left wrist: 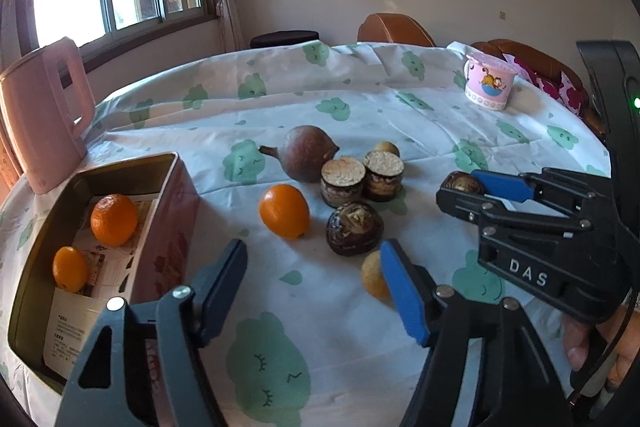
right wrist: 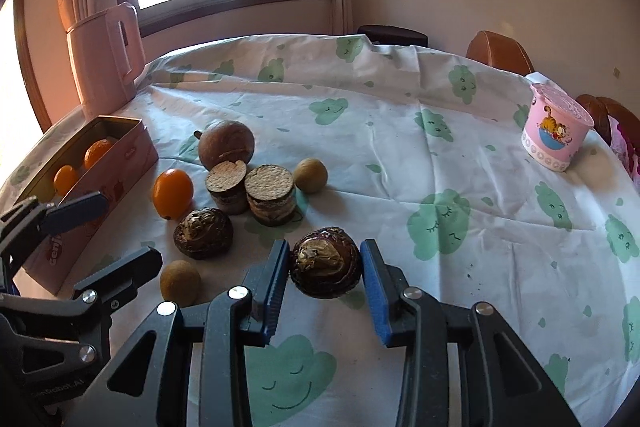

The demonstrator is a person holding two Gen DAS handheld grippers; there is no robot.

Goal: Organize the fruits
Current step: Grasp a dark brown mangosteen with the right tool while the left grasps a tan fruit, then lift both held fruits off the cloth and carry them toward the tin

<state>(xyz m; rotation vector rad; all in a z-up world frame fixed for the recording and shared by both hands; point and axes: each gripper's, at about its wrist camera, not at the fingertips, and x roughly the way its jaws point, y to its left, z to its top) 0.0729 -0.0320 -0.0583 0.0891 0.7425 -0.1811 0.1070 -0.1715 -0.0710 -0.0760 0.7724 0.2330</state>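
Observation:
A pink tin box (left wrist: 176, 223) (right wrist: 120, 163) at the left holds two oranges (left wrist: 114, 214) (left wrist: 70, 269). A third orange (left wrist: 285, 211) (right wrist: 173, 193) lies on the cloth beside it. My left gripper (left wrist: 314, 287) is open and empty above the cloth near this orange; it shows in the right wrist view (right wrist: 124, 231). My right gripper (right wrist: 325, 269) is open, its fingers on either side of a dark water chestnut (right wrist: 326, 262) (left wrist: 462, 183) that rests on the cloth. A second chestnut (left wrist: 352, 229) (right wrist: 203, 233), two cut stem pieces (left wrist: 343, 181) (left wrist: 383, 175), a brown round root (left wrist: 306, 153) and small tan fruits (left wrist: 374, 279) (right wrist: 311, 175) lie around.
A pink pitcher (left wrist: 44, 115) (right wrist: 106, 57) stands behind the tin. A pink cartoon cup (left wrist: 489, 81) (right wrist: 554, 127) stands at the far right. The table has a white cloth with green prints (left wrist: 400, 107). Brown chairs (left wrist: 394, 29) stand behind it.

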